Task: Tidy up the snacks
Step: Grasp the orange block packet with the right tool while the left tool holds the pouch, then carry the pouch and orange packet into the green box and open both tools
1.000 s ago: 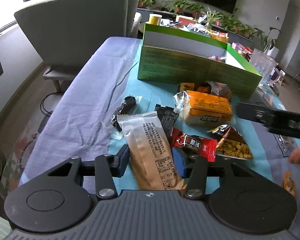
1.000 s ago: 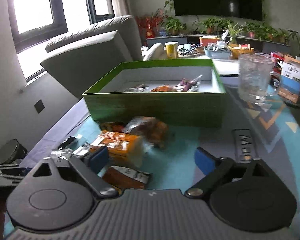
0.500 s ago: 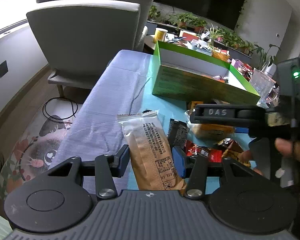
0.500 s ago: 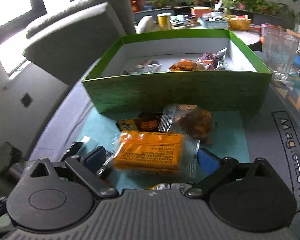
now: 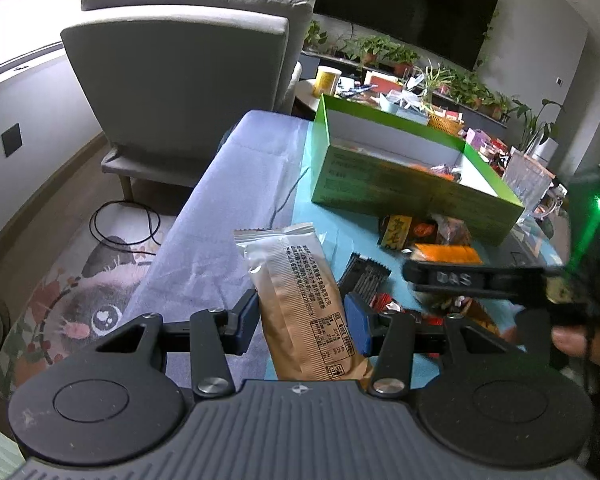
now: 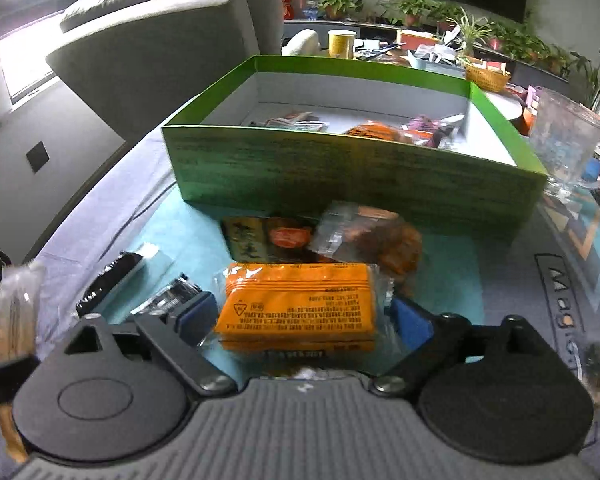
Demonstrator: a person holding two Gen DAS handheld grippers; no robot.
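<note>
My left gripper point(image 5: 302, 322) is shut on a long tan snack packet point(image 5: 296, 300) and holds it above the table. The packet also shows at the left edge of the right wrist view point(image 6: 14, 320). My right gripper point(image 6: 306, 316) is open, its jaws on either side of an orange snack pack point(image 6: 300, 304) lying on the teal mat. The open green box point(image 6: 356, 168) stands just behind, with several snacks inside. More packets lie loose in front of it: a clear bag of brown snacks point(image 6: 376, 236), a dark packet point(image 6: 268, 240) and black wrappers point(image 6: 112, 276).
A glass mug point(image 6: 564, 148) stands right of the box. A grey armchair point(image 5: 180, 76) is beyond the table's far left corner. The table point(image 5: 236, 184) has a lilac cloth and drops off at the left to a rug with a cable.
My left gripper has lifted the tan packet off the table. My right gripper has moved forward and down until its open jaws bracket the orange pack.
</note>
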